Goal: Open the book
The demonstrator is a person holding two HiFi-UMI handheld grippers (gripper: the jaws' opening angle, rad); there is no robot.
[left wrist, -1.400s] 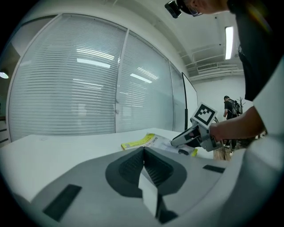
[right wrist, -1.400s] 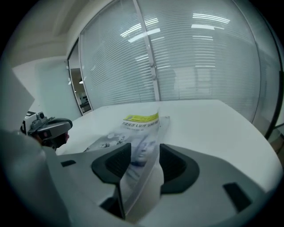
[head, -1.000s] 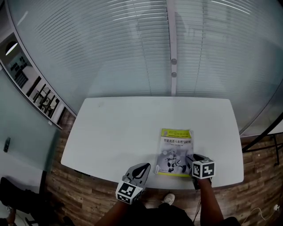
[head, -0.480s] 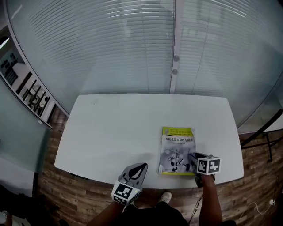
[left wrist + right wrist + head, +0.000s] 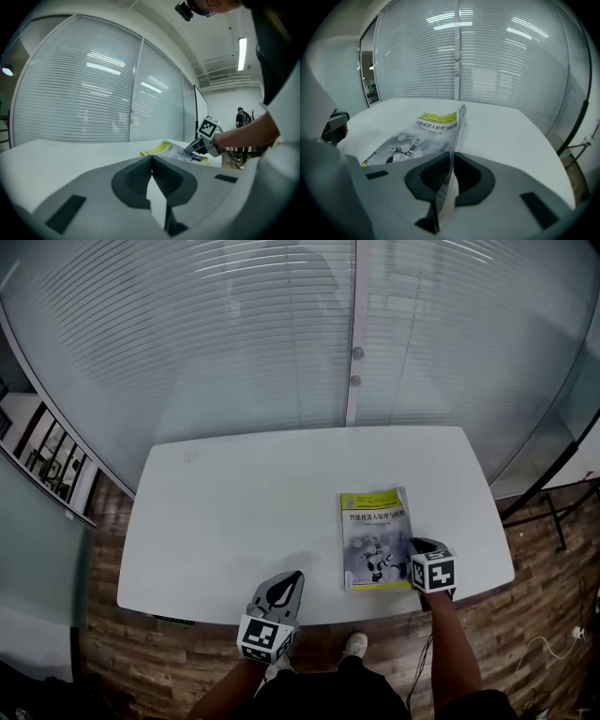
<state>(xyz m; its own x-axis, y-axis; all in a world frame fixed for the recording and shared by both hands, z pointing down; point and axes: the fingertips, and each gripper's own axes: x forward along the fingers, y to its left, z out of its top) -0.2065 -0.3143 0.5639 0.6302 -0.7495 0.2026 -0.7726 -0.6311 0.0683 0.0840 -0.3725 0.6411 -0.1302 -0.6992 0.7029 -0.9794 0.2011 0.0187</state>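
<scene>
A book (image 5: 374,538) with a yellow and grey cover lies shut on the white table (image 5: 244,502), near its front right corner. My right gripper (image 5: 411,549) is at the book's near right edge. In the right gripper view its jaws are closing on the cover's edge, and the cover (image 5: 426,131) rises thin and upright between the pads of my right gripper (image 5: 452,161). My left gripper (image 5: 291,579) hovers at the table's front edge, left of the book. Its jaws meet with nothing between them, as the left gripper view shows for the left gripper (image 5: 152,161). That view also shows the book (image 5: 161,147) off to the right.
A glass wall with blinds (image 5: 281,343) runs behind the table. The table's front edge (image 5: 216,615) drops to a wooden floor. A person (image 5: 241,123) stands far back on the right in the left gripper view.
The right gripper stays at the book's near right corner. The left gripper has shifted a little along the table's front edge. The head view has tilted.
</scene>
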